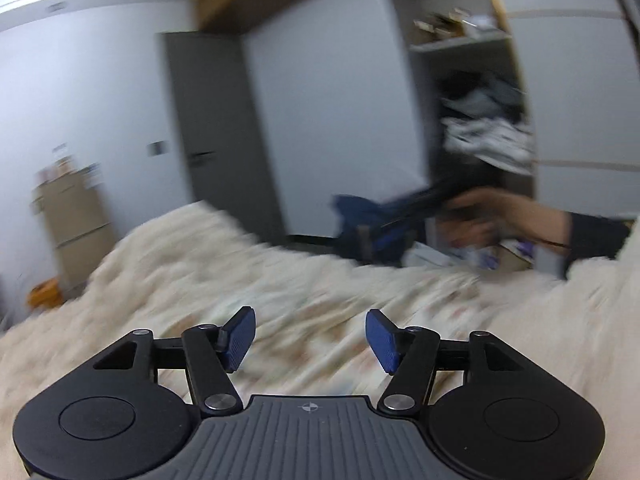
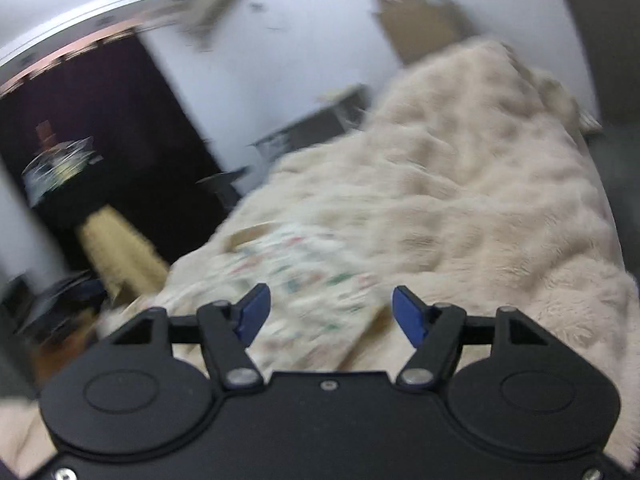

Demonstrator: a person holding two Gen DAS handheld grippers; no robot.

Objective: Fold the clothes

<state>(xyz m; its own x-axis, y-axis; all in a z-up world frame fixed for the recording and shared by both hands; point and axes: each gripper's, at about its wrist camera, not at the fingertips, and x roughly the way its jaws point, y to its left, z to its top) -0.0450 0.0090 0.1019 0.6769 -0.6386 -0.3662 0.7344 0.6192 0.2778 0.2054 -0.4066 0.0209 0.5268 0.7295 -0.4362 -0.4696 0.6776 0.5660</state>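
Currently catalogued, 2 views, both blurred:

Garment: a pale printed cloth (image 2: 304, 280) is seen lying flat on a fluffy cream blanket (image 2: 460, 184), just ahead of both tools; in the left view it shows as a faint printed patch (image 1: 328, 320).

Left gripper (image 1: 310, 338): jaws stand partly apart; nothing is held between the blue pads (image 1: 240, 338).

Right gripper (image 2: 332, 314): jaws stand partly apart above the near corner of the cloth; no fabric is pinched.

Right hand (image 1: 504, 216): seen from the left view, stretched out over the bed with its tool.

Step in hand: judged to be between folds, with the cloth let go and no edge gripped.

Next move: a fresh hold on 2 corners or 1 edge is called for, low enough to catch only the cloth and not the blanket pile.

Edges: the bed's left side drops off near the cloth; a dark blue chair (image 1: 372, 220) and an open wardrobe (image 1: 480, 128) stand beyond the far side.

Open room: bare blanket is left to the right of the cloth.
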